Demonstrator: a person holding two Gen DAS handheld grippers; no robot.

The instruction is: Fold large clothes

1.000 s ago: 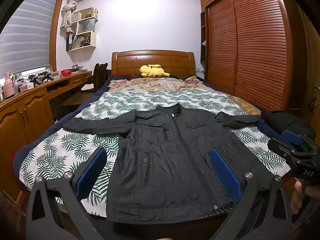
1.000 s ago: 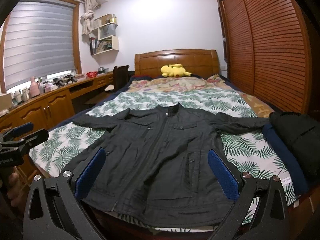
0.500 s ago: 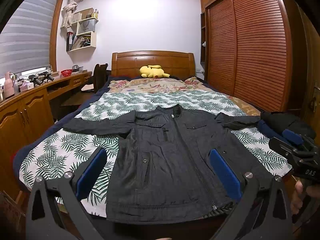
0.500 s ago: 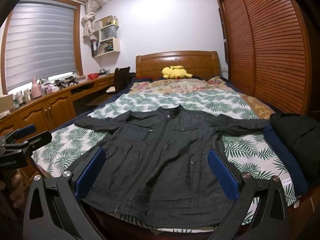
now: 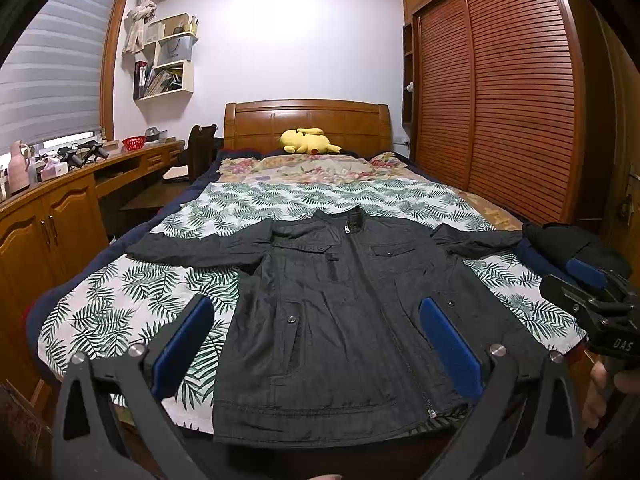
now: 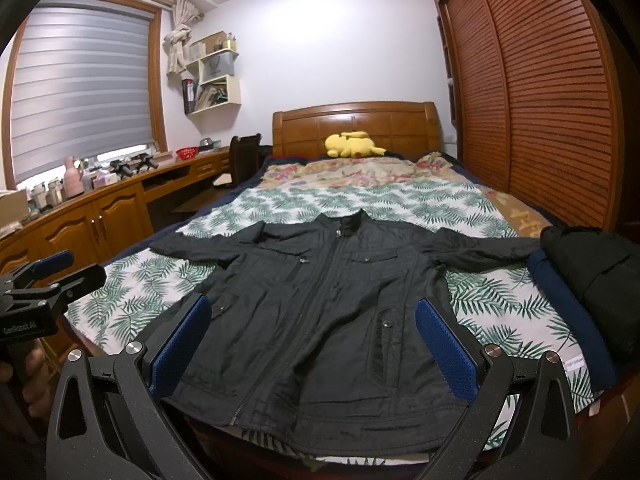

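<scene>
A dark grey zip jacket (image 5: pixel 340 312) lies flat and face up on the bed, sleeves spread out to both sides, hem at the foot edge; it also shows in the right wrist view (image 6: pixel 320 312). My left gripper (image 5: pixel 316 332) is open and empty, held above the hem near the foot of the bed. My right gripper (image 6: pixel 312 332) is open and empty, also held above the hem. Each gripper shows at the edge of the other's view: the right one (image 5: pixel 592 296), the left one (image 6: pixel 44 280).
The bed has a leaf-print cover (image 5: pixel 128 300) and a wooden headboard (image 5: pixel 306 120) with a yellow plush toy (image 5: pixel 308 141). Folded dark clothes (image 6: pixel 592 280) lie at the bed's right edge. A wooden desk and cabinets (image 5: pixel 48 216) line the left wall; louvred wardrobe doors (image 5: pixel 516 96) line the right.
The right wrist view has shifted slightly, the jacket sitting a little lower in frame. The left gripper has barely moved. Both grippers stay open and empty.
</scene>
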